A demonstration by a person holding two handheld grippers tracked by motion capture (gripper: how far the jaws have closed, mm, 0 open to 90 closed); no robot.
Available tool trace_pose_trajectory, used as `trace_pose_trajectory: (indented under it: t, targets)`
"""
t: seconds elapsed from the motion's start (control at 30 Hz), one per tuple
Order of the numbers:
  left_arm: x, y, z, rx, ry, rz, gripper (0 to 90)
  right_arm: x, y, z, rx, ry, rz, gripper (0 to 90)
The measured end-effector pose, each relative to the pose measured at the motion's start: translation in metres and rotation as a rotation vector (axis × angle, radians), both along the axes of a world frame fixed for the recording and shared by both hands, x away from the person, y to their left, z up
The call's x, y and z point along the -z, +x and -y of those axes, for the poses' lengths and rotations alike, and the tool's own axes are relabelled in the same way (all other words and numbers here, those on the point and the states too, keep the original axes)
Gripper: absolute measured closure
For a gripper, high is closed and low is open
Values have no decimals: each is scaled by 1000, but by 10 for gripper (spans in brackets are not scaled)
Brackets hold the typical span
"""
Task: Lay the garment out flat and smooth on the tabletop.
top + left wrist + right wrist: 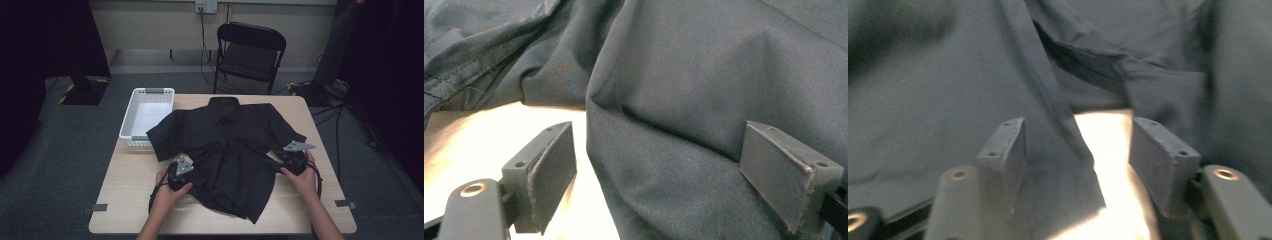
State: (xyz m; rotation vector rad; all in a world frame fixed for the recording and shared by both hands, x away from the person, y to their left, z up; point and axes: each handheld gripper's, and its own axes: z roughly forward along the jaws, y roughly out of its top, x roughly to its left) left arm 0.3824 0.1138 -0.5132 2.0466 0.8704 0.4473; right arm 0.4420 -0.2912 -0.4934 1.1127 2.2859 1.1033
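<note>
A black short-sleeved shirt [225,145] lies spread on the light wooden table [125,200], collar toward the far edge. My left gripper [186,172] rests at the shirt's left side below the sleeve. In the left gripper view it [659,175] stands open with a fold of the dark shirt cloth [704,100] lying between its pads [554,175]. At the shirt's right side sits my right gripper [282,159]. The right gripper view shows it [1078,160] open over the shirt's edge [1068,135], with bare table between its jaws.
A white plastic basket [146,116] stands at the table's far left, with the shirt's left sleeve touching its corner. A black folding chair [249,52] is beyond the table. Cables run on the floor at right.
</note>
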Motion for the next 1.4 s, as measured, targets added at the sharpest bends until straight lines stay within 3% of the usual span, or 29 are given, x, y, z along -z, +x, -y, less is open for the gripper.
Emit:
trace_pose_trajectory:
  t: [0.2, 0.37, 0.47, 0.73, 0.83, 1.03, 1.1, 1.23, 1.33, 1.4]
  targets:
    - [0, 0, 0, 0, 0, 0, 152, 3, 13, -14, -12, -38, -38, 492]
    - [0, 0, 0, 0, 0, 0, 152, -2, 10, -13, -36, -48, -70, 792]
    - [0, 0, 0, 0, 0, 0, 152, -7, 1, -12, -61, -56, -57, 889]
    - [0, 0, 0, 0, 0, 0, 152, -18, -33, -12, -117, -86, -46, 900]
    - [0, 0, 0, 0, 0, 0, 152, -21, -50, -8, -116, -47, -46, 900]
    - [0, 0, 0, 2, -2, 0, 152, -17, -85, 9, -112, -24, -68, 900]
    - [0, 0, -1, 5, -1, 1, 152, -14, -96, 17, -111, 15, -88, 899]
    - [0, 0, -1, 6, -1, 1, 152, -11, -117, 29, -98, 80, -111, 810]
    - [0, 0, -1, 6, -2, 1, 152, -12, -121, 30, -59, 77, -85, 654]
    - [0, 0, -1, 6, -1, 1, 152, -16, -116, 28, -56, 83, -55, 644]
